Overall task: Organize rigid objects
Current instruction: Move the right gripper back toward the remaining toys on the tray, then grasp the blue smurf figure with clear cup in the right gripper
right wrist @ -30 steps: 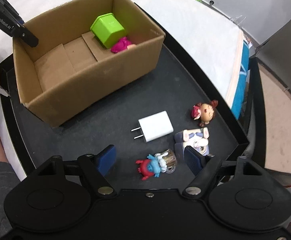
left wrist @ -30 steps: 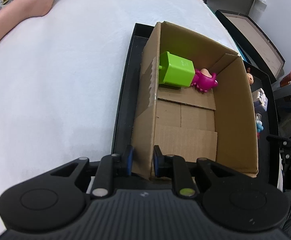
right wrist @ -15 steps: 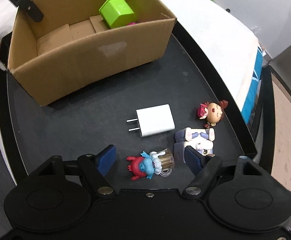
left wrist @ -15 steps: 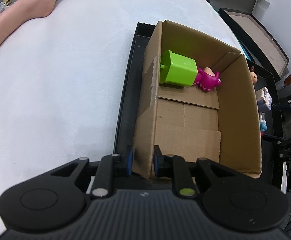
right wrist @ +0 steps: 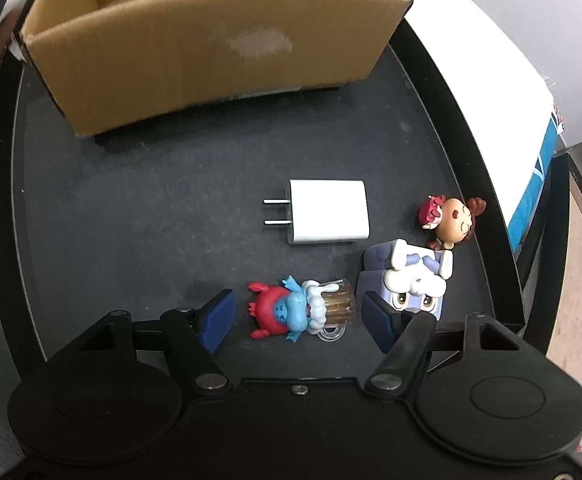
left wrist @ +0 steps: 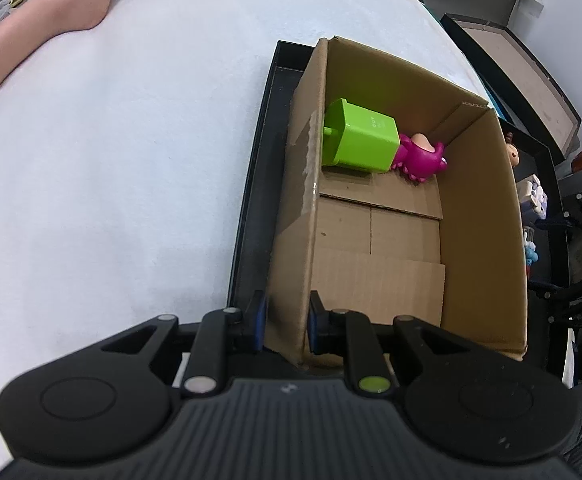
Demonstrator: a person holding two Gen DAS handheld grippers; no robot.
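The small blue toy figure (right wrist: 297, 312) lies on its side on the black tray (right wrist: 139, 208). It has a blue body, a red crab-like piece at its left end, a white frilly middle, and a clear brownish cup with a round clear base at its right end. It sits between the two blue pads of the right gripper (right wrist: 297, 316), with a gap showing at each end, so neither pad touches it. The jaws are spread around it and are closing.

Just beyond the right pad lies a pale blue-and-white block-shaped toy (right wrist: 407, 280) with large eyes, close beside the figure's cup end. Touching that toy's far side is a small doll (right wrist: 453, 222) with a brown head and a red bow. A white charger (right wrist: 329, 212) with two metal prongs pointing left lies flat on the tray, a little farther out from the figure.

At the far side of the tray stands an open cardboard box (right wrist: 211, 56). Inside it, at the far end, a green block (left wrist: 357, 142) lies against a magenta toy (left wrist: 421, 156). The left gripper (left wrist: 285, 326) has its jaws pinching the near wall of the box, one pad outside and one inside. The tray rests on a white bench (left wrist: 111, 168), and a person's bare forearm (left wrist: 39, 20) rests on its far edge.
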